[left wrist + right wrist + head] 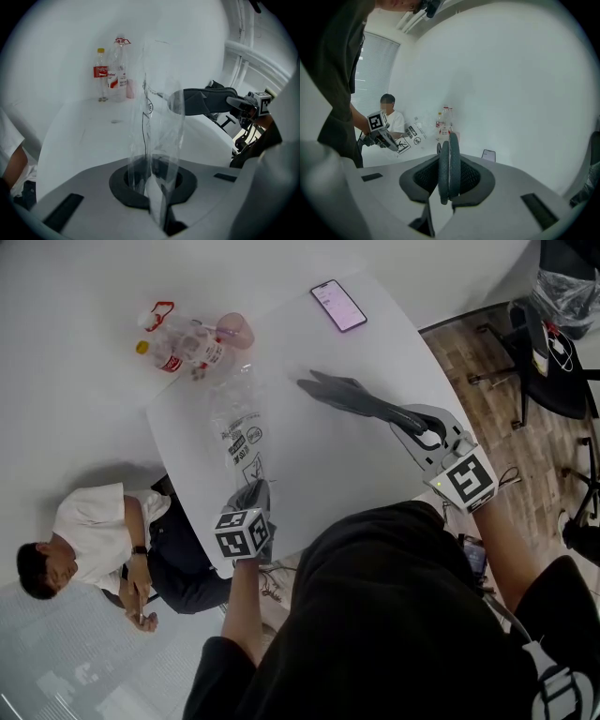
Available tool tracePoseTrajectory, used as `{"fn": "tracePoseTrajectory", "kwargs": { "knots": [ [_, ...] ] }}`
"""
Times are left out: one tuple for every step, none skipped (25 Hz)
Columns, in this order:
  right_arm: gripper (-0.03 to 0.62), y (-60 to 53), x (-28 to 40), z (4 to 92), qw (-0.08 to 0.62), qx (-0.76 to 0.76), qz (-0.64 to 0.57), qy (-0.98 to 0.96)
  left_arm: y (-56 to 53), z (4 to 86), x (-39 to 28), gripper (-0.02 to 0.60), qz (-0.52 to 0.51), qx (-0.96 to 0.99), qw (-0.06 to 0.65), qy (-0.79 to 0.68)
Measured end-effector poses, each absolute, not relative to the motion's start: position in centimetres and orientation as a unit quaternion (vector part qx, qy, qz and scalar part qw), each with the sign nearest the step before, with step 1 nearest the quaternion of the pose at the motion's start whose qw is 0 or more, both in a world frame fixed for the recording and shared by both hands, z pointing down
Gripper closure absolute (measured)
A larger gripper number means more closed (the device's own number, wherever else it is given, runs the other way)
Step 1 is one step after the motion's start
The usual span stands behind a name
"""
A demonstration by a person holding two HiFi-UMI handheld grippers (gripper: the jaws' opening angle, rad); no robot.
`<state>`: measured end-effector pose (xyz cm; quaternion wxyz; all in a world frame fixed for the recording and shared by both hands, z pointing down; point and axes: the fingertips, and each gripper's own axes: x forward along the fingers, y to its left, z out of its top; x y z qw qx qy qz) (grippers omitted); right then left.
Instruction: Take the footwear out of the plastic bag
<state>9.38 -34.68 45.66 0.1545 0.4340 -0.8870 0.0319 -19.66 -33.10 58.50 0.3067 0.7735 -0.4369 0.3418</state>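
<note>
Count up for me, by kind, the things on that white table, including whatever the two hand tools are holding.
plastic bottles: 2
pink container: 1
phone: 1
clear plastic bag: 1, pinched in the left gripper
grey slippers: 2, clamped together in the right gripper
Total: 7

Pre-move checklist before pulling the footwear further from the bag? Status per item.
1. Left gripper clamped on clear plastic bag: ok.
2. Right gripper clamped on flat dark grey footwear: ok.
3. Footwear tip out of the bag mouth: cannot tell.
4. Black phone apart from footwear: ok.
5. Clear plastic bottles apart from bag: cannot tell, they sit close to its far end.
</note>
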Motion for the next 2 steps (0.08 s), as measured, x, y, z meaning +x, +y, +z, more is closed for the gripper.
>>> {"fn": "tracePoseTrajectory", "kwargs": {
  "knots": [
    [0.516, -34.67, 9.34, 45.63, 0.154, 0.434, 0.032, -0.887, -33.11, 58.45, -19.64, 0.549, 0.341, 0.774, 0.306, -0.436],
    [0.516, -34.66, 9.3, 45.6, 0.153, 0.434, 0.032, -0.887, -33.12, 58.39, -19.62, 0.549, 0.341, 0.775, 0.306, -0.436]
  ]
}}
